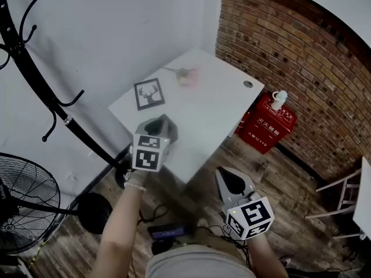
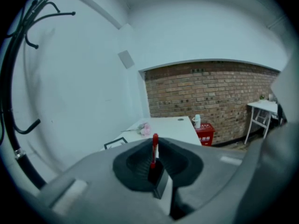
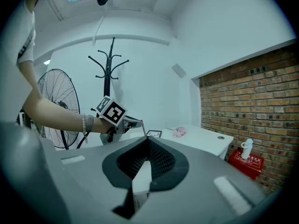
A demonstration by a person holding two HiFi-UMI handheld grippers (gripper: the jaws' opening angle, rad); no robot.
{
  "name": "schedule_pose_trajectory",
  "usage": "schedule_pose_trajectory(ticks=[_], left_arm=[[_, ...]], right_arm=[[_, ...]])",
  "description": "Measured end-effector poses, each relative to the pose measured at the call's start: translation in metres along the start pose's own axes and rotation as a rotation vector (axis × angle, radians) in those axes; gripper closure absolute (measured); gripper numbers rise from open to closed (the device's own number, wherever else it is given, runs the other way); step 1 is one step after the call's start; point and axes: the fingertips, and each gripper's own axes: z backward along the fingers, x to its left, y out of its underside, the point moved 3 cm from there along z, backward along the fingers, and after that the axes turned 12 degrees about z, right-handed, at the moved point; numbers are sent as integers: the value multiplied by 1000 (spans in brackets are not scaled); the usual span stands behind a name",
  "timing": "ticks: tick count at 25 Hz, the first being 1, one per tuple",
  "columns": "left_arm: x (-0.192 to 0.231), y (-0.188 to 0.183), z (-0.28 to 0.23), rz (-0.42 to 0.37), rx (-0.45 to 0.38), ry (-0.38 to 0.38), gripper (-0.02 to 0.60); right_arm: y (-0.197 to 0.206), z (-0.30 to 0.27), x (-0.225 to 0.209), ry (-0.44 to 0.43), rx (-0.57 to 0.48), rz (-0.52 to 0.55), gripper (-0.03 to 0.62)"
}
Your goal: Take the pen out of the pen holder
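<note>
Grey jaws of the right gripper [image 3: 144, 141] were pressed together, empty; beyond, the left gripper [image 2: 158, 147] pinched the red pen [image 2: 154, 140] low, above the white table [image 2: 173, 126]: light, stiff, slick, likely to pivot

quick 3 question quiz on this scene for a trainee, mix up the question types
1. Which one grips the red pen: the left tool or the right tool?
2. True or false: the deer picture is on the floor.
3. Fill in the blank: the white bottle stands on the ___ box.

Key:
1. The left tool; the right tool is empty.
2. False; it is on the white table.
3. Red.
</note>
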Motion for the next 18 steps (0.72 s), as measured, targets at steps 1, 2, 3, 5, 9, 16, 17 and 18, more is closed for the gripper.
schedule_pose_trajectory(ticks=[1,2,3,5,9,16,17,18], left_arm=[[0,-3,4,-2,-14,2,551],[0,-7,9,-4,-28,3,551],[0,-11,13,-5,-43,4,551],[1,-18,22,-4,-69,5,551],[3,-30,40,-15,-108,-5,551],[10,-36,73,-19,-148,-34,551],[11,-36,78,-18,-151,-41,551],[13,-35,83,-18,-154,-49,551]], right_arm=[[-1,-1,1,-5,-4,2,589],[-2,-2,1,-11,-8,5,589],[-3,-4,1,-15,-13,8,589],[-6,-6,1,-24,-22,12,589],[-13,-12,2,-41,-35,21,589],[-24,-25,7,-83,-64,40,589],[-26,-27,8,-90,-67,42,589],[-27,-29,9,-99,-70,43,589]])
